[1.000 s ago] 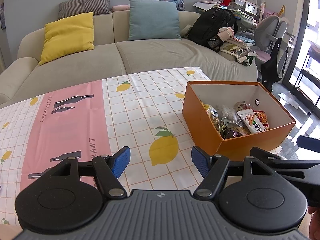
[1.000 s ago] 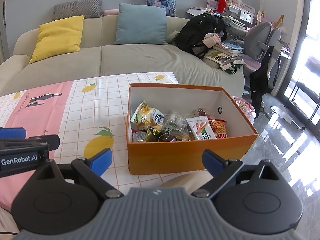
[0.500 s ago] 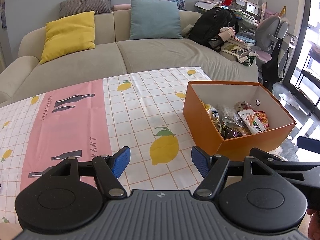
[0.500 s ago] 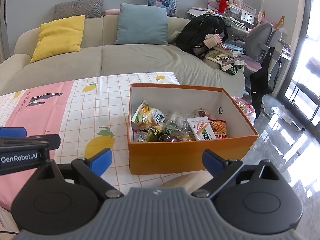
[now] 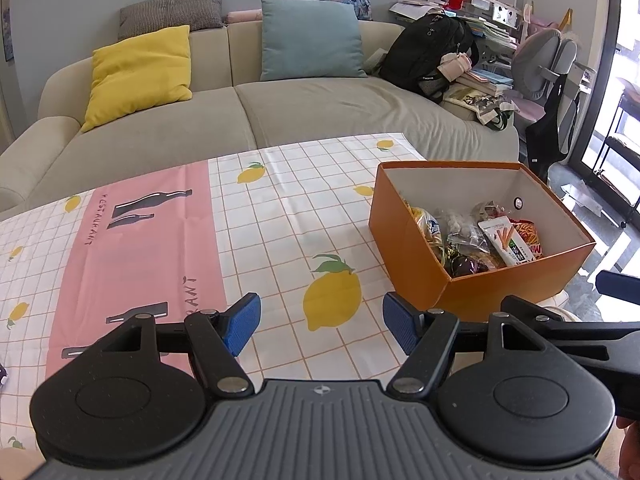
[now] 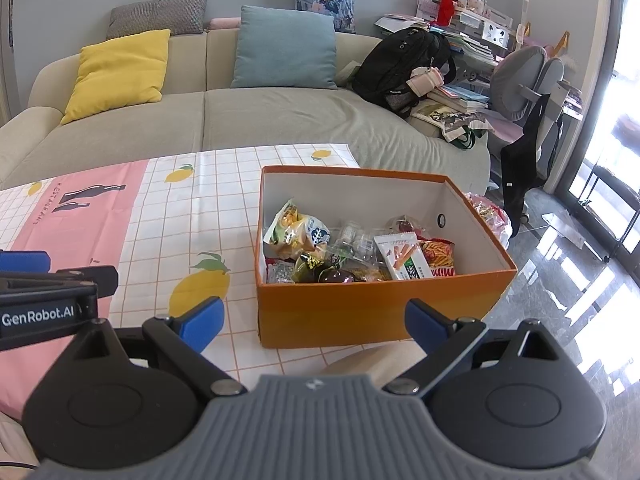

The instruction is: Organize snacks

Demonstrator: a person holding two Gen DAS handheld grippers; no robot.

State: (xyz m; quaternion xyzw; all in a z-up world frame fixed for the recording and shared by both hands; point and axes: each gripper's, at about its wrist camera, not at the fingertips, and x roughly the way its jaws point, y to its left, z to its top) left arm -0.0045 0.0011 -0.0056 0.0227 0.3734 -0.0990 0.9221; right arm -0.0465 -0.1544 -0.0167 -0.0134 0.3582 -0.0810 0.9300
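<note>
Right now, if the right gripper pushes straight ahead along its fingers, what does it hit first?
Most likely the near wall of the orange box. The right gripper is open and empty, and that wall sits directly between its fingertips. The snacks lie behind it. Depth is unclear, so the gap cannot be judged.

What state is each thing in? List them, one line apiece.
left gripper: open, empty, above the tablecloth.
right gripper: open, empty, facing the box.
orange box: lidless, upright on the table, partly filled.
snack packets: piled loosely inside the box.
tablecloth: spread flat, slightly creased.
</note>
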